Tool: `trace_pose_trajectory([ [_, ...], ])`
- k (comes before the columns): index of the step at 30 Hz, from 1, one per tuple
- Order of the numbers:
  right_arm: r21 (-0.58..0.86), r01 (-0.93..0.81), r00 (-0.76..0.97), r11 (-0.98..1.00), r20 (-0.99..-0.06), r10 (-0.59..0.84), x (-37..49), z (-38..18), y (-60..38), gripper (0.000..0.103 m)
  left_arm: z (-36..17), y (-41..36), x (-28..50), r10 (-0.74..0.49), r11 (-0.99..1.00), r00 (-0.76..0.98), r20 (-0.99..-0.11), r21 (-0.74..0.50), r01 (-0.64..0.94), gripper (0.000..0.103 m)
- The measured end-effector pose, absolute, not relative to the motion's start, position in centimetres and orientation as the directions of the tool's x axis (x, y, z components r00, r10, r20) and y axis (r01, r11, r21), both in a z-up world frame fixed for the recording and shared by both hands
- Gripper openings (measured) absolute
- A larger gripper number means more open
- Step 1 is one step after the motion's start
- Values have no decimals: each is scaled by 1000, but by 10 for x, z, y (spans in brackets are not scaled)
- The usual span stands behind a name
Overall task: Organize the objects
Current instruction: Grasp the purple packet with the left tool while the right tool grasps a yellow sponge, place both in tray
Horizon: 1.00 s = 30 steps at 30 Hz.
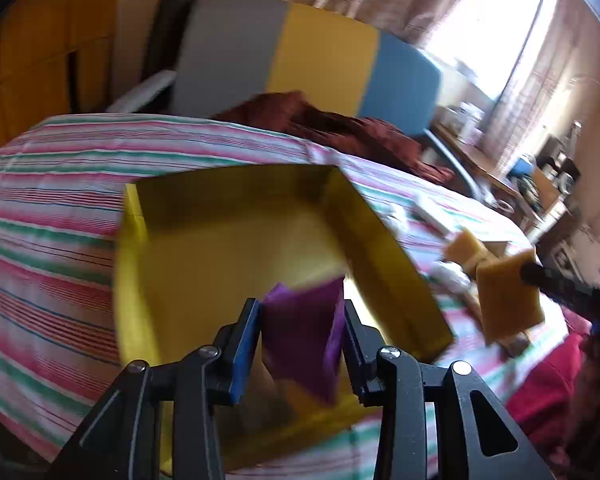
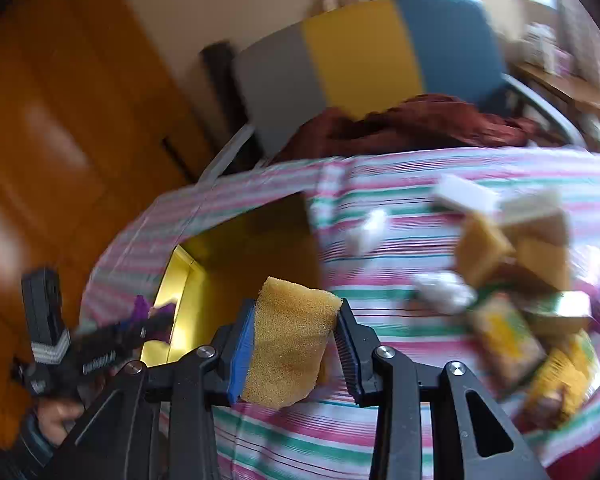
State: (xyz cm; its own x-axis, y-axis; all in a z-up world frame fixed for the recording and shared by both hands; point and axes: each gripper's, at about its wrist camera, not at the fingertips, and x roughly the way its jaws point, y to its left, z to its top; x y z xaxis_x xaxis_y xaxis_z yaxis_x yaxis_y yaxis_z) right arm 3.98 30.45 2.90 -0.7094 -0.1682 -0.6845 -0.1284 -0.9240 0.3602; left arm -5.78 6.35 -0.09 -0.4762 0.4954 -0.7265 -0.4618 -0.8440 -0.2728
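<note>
Fingers of the left gripper are closed on a purple packet, which sits pinched between the two pads above the near end of an open yellow box. No earlier view is available for comparison. The box rests on a surface covered with a pink, green and white striped cloth; its interior appears bare apart from the area hidden behind the packet.

Fingers of the right gripper are fully clamped on a yellow sponge, compressing its lower part. In the left wrist view the same sponge is seen held right of the box. In the right wrist view the left gripper with its purple packet lies at the left edge of the box.

A blurred pile of sponges and packets lies on the cloth to the far right, well apart from the box. A chair with grey, yellow and blue panels stands beyond the cloth, with dark red fabric bunched in front of it.
</note>
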Motion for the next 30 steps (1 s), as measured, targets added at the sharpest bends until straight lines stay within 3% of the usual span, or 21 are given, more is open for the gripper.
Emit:
trace_pose_trajectory([
  [3,311,-60,-670,-948,-717,-193,15,17,268,38,2,45,-72,466,-872,-522,-714,-271,-408,56],
  [5,292,-17,-635,-956,-742,-215,0,6,244,40,6,30,-76,446,-891,-565,-694,-283,-356,85],
  [7,326,32,-597,-945,-752,-280,-11,-7,225,42,11,12,-74,443,-896,-609,-657,-320,-307,91],
  [11,472,125,-500,-873,-730,-466,-24,-30,200,53,8,-14,-72,394,-918,-639,-660,-315,-242,91],
  [15,507,157,-449,-848,-727,-518,-22,-43,187,66,-5,-35,-64,352,-934,-643,-680,-302,-192,91],
  [20,436,133,-476,-890,-760,-443,-16,-40,188,74,-14,-44,-58,311,-947,-642,-701,-283,-149,92],
  [27,212,72,-605,-975,-768,-211,3,-26,193,87,-6,-24,-44,275,-961,-670,-690,-207,-181,96],
  [30,151,26,-642,-988,-755,-132,6,-23,199,99,-2,-9,-37,269,-963,-677,-685,-169,-212,100],
])
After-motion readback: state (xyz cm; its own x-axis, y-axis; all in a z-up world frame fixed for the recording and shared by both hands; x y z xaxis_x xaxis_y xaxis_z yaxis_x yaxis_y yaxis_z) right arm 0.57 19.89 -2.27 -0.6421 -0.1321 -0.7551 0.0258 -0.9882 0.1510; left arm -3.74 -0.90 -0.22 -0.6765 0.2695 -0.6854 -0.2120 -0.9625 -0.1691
